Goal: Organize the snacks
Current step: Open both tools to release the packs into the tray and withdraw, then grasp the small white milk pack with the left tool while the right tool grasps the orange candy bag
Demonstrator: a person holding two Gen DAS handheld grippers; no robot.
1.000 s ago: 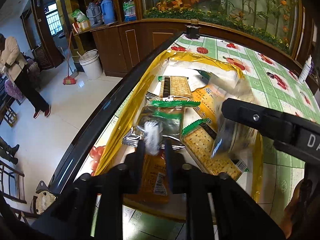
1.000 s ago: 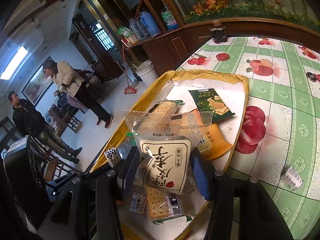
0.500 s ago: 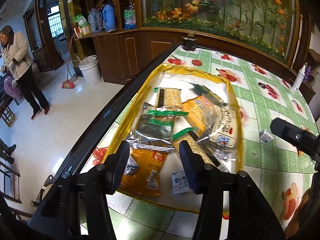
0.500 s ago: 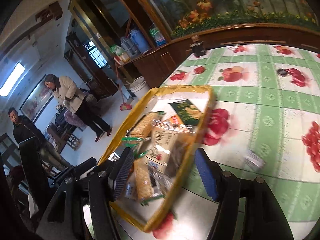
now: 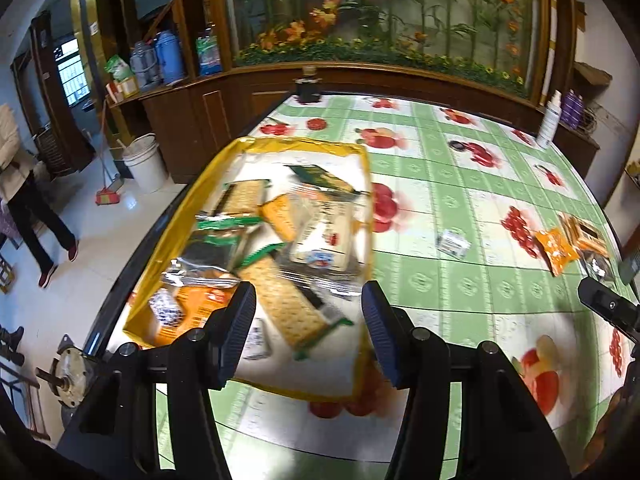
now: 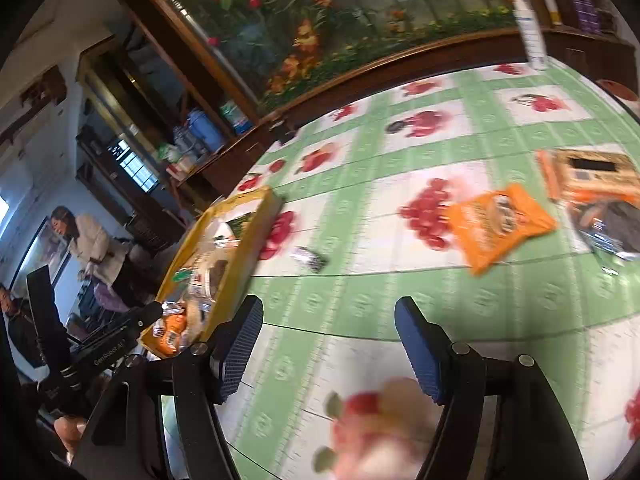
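Snack packets (image 5: 280, 256) lie jumbled, overlapping, inside yellow-rimmed tray (image 5: 360, 216).

left hand-held gripper (image 5: 308, 326), jaws apart, above snack-filled yellow tray (image 5: 296, 146)

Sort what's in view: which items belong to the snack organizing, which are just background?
Job items:
- yellow tray, holding cracker packs and other snacks
- small packet, loose on the tablecloth
- orange snack bag, outside the tray
- orange box and dark foil pack, far right
- left gripper and right gripper, both open, empty

Background:
- white spray bottle
- white bucket
- red broom
- blue thermos
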